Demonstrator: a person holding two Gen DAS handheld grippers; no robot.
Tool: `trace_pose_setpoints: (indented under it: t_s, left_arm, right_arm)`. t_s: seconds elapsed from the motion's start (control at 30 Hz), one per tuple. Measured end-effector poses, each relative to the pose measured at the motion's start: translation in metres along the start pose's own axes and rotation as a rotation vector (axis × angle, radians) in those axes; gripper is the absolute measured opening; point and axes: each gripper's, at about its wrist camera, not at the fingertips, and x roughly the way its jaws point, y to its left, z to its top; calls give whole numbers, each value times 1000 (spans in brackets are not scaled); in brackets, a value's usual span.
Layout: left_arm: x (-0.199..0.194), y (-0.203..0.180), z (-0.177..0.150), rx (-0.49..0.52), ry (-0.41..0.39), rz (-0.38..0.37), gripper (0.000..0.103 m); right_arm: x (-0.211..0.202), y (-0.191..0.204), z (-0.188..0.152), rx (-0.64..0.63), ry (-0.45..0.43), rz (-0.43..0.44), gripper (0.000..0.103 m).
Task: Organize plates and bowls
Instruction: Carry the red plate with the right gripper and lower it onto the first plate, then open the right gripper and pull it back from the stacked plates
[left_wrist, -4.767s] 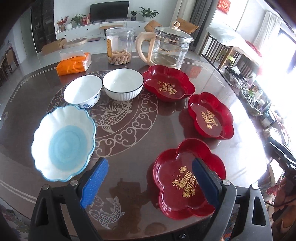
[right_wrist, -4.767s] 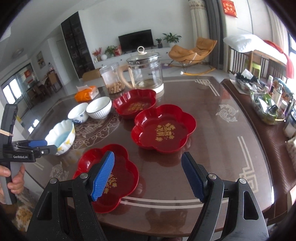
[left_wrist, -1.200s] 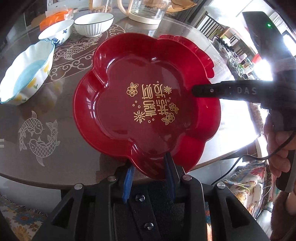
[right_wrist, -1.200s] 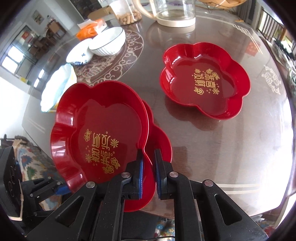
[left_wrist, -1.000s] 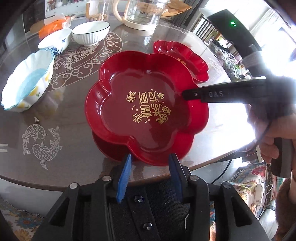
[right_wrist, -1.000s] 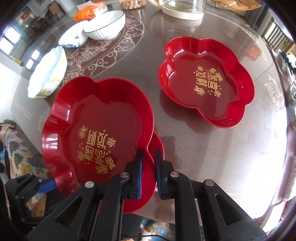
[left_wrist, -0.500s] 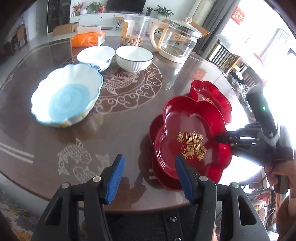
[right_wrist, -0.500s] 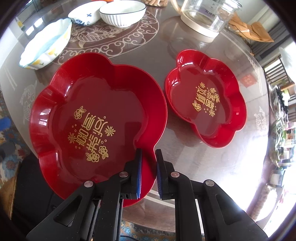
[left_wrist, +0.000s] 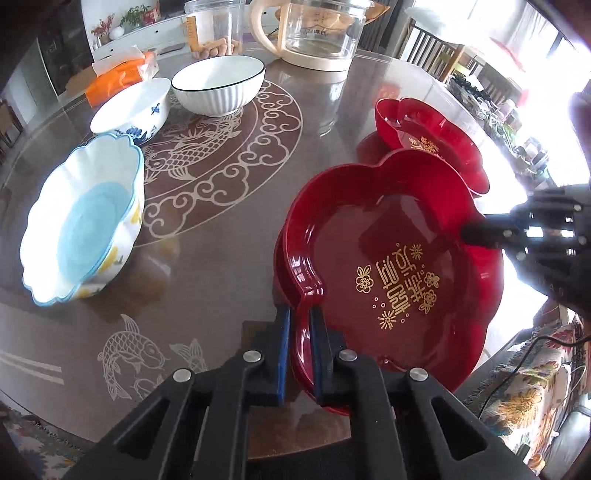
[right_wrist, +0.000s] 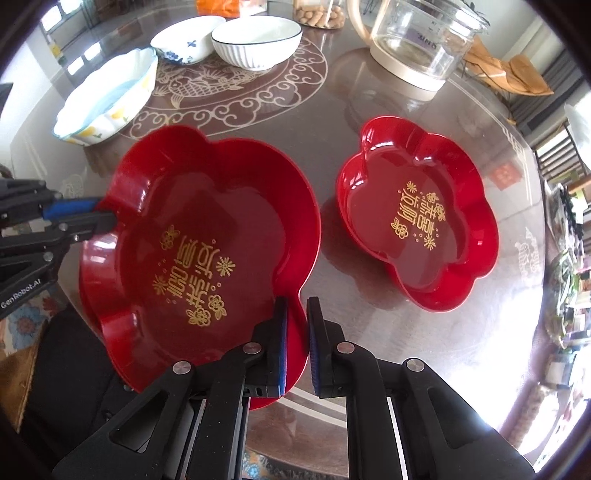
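The red plate (left_wrist: 391, 266) with gold lettering sits nested on a second red plate (left_wrist: 284, 258) at the near edge of the tabletop (left_wrist: 229, 229), partly overhanging it. The left gripper (left_wrist: 297, 328) is clamped on the rim of this stack, its blue pads pinching one lobe. The right gripper (right_wrist: 295, 325) is clamped on the opposite rim; in the left wrist view its black tip (left_wrist: 480, 232) shows on the far side of the plate. From the frames I cannot tell whether each grip takes both plates or only the upper one.

A third red plate (right_wrist: 417, 214) lies alone just beyond the stack, toward the right edge, close to it but apart in the right wrist view.

Toward the left edge stand three bowls: a blue scalloped bowl (left_wrist: 81, 225), nearest; a small blue-flowered bowl (left_wrist: 129, 107) behind it; and a ribbed white bowl (left_wrist: 218, 85) beside that. At the far edge are a glass kettle (left_wrist: 317, 33), a jar (left_wrist: 214, 26) and an orange pack (left_wrist: 118, 75).
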Motion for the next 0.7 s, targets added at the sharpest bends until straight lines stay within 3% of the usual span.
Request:
trace_pose_setpoints:
  t_s: [0.1, 0.17, 0.2, 0.23, 0.27, 0.4, 0.47, 0.53, 0.6, 0.7]
  left_arm:
    - [-7, -5, -12, 6, 41, -23, 10]
    - [-17, -7, -19, 4, 30, -16, 11]
    - [-21, -7, -20, 5, 16, 2, 11]
    - [-27, -7, -22, 11, -8, 22, 11]
    - [-32, -6, -25, 16, -37, 38, 11]
    - [-46, 2, -33, -7, -134, 66, 14]
    - [-49, 4, -38, -27, -179, 83, 27]
    - [-51, 6, -43, -60, -239, 105, 78]
    - [-56, 4, -47, -78, -315, 144, 85]
    - [-57, 0, -48, -63, -320, 151, 85]
  right_arm:
    - [3, 0, 8, 1, 2, -5, 14]
    - [4, 1, 13, 14, -8, 17, 24]
    - [4, 2, 15, 24, -17, 39, 34]
    - [3, 2, 15, 34, -32, 57, 57]
    - [0, 2, 14, 45, -54, 65, 62]
    - [-20, 0, 0, 125, -147, 42, 63]
    - [-35, 0, -15, 173, -209, -6, 65]
    - [-50, 4, -34, 220, -278, -36, 67]
    - [-61, 10, -56, 281, -355, -59, 71]
    - [-63, 20, -88, 381, -424, -69, 73]
